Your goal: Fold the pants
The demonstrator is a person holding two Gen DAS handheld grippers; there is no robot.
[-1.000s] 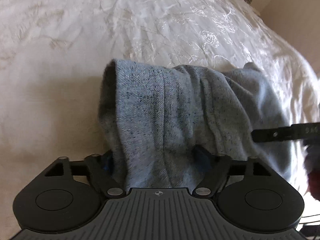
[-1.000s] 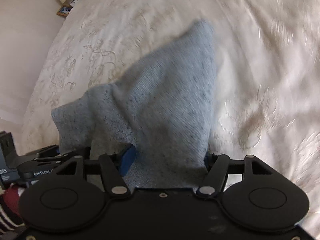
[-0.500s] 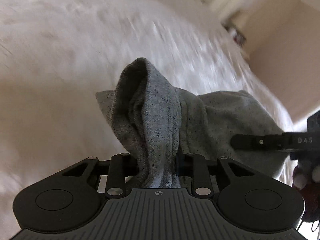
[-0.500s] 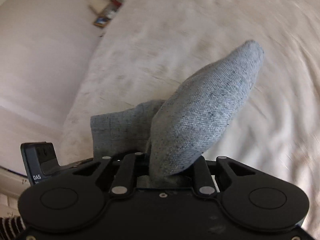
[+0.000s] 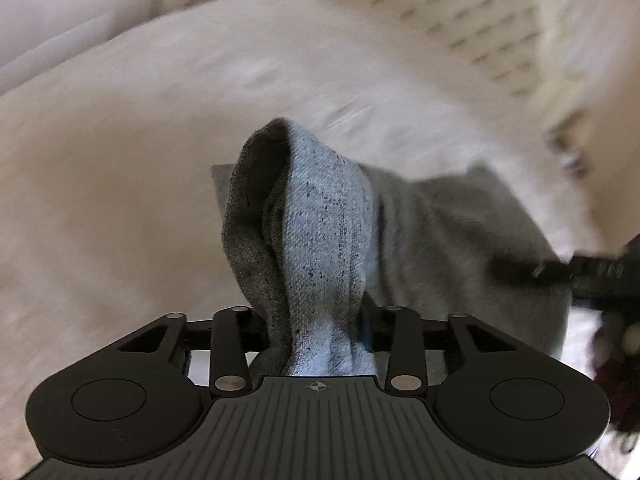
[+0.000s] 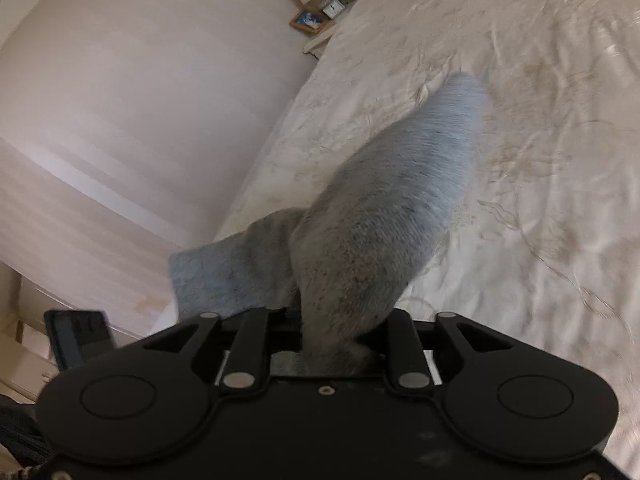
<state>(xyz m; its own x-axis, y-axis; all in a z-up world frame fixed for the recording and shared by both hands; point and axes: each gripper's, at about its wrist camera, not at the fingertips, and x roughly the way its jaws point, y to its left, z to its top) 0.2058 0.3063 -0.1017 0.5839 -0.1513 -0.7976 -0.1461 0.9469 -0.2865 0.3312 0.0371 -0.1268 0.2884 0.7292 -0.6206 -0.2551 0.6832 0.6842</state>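
The grey knit pants [image 5: 324, 232] are bunched and lifted above a cream bedspread [image 5: 100, 200]. My left gripper [image 5: 316, 320] is shut on a thick fold of the pants, which rises in a hump in front of it. My right gripper [image 6: 340, 332] is shut on another part of the pants [image 6: 380, 216], which stick up and away over the bed. The right gripper [image 5: 560, 272] also shows at the right edge of the left wrist view, blurred. The fingertips of both grippers are hidden by cloth.
The embroidered bedspread [image 6: 540, 160] fills the right wrist view. A bedside table with a picture frame and clock [image 6: 320, 16] stands by the wall. A tufted headboard [image 5: 480, 20] is at the top right of the left wrist view.
Both grippers closed on the pants and lifted them. The cloth went from spread between open jaws to a narrow bunched hump. Both views swung toward the headboard and wall.
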